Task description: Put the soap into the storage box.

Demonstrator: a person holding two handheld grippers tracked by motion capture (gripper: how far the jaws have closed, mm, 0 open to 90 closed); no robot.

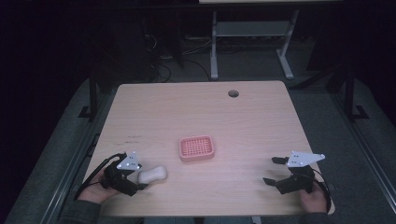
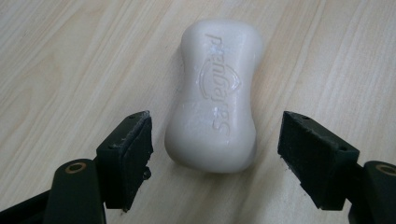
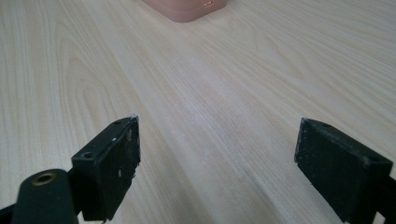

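A white bar of soap (image 1: 152, 175) (image 2: 215, 91) lies flat on the wooden table (image 1: 196, 112) at the front left, its embossed face up. My left gripper (image 1: 142, 179) (image 2: 215, 154) is open, its jaws either side of the soap's near end with a gap on each side. A pink slotted soap dish (image 1: 196, 148) (image 3: 186, 8) stands near the table's middle. Over the table's front right my right gripper (image 1: 274, 170) (image 3: 217, 163) is open, with bare wood between its jaws.
A round cable hole (image 1: 233, 93) sits near the table's far edge. Beyond the table stands a white desk frame (image 1: 252, 42) on a dark floor with cables. A hand (image 1: 315, 200) holds each gripper at the front edge.
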